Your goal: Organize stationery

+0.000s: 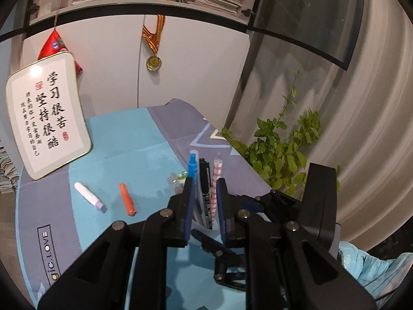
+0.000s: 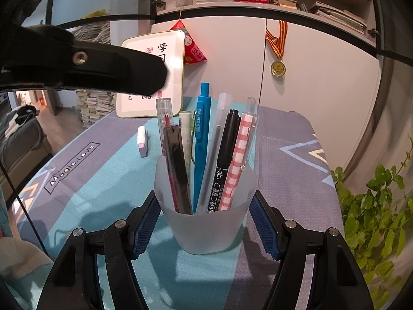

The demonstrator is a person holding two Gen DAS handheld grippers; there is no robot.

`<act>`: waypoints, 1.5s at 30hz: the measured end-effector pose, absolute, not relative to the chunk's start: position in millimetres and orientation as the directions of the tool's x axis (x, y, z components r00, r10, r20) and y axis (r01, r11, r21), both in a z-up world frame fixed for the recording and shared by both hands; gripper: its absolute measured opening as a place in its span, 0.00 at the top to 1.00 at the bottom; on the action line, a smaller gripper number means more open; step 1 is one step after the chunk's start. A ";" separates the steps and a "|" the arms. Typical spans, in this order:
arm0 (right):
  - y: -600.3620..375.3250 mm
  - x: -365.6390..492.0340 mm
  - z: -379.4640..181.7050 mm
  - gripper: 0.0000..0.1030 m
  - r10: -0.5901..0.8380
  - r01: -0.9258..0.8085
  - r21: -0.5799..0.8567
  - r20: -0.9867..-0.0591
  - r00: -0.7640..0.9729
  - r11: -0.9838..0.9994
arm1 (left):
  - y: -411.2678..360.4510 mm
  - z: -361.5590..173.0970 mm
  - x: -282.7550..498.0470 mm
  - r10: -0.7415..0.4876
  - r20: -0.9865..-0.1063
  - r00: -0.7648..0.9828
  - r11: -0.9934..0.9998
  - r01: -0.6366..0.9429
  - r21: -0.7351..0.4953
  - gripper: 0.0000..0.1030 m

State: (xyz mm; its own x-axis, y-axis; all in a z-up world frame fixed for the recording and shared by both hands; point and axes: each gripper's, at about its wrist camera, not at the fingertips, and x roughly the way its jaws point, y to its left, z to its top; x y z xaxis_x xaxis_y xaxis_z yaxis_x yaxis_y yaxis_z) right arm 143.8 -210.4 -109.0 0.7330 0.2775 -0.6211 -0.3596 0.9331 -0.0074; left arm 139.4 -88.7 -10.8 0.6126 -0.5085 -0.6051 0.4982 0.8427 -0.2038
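A frosted plastic cup [image 2: 206, 232] stands on the blue and grey tablecloth [image 2: 103, 180], and my right gripper [image 2: 204, 199] is shut on it, one blue pad against each side. Several pens stand in it: a blue pen [image 2: 202, 139], a black marker [image 2: 224, 160], a pink checked pen [image 2: 238, 160] and a black and red pen [image 2: 176, 168]. My left gripper [image 1: 205, 180] hovers just above the pen tops, jaws slightly apart with nothing between them; one of its fingers [image 2: 116, 69] shows above the cup. A white and lilac stick [image 1: 90, 197] and an orange pen [image 1: 127, 199] lie loose on the cloth.
A framed calligraphy board [image 1: 49, 118] leans at the back left of the table. A potted plant [image 1: 284, 149] grows beside the table's right edge. White cabinet doors with a hanging medal [image 1: 154, 62] stand behind. A small clear trinket [image 1: 178, 178] lies near the cup.
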 end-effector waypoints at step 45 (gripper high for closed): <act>-206.7 141.8 -109.3 0.31 0.266 -0.352 -0.013 -0.629 0.730 0.936 | -50.9 -84.5 109.3 -0.399 -0.761 0.512 0.811 0.584 -0.032 0.86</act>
State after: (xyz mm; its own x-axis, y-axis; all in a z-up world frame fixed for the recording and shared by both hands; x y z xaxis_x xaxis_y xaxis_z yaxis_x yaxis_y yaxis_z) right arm 141.8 -206.7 -109.3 0.7303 0.2659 -0.6292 -0.3520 0.9359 -0.0131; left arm 109.3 -50.9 -84.5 0.5115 -0.3987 -0.7612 0.5841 0.8110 -0.0323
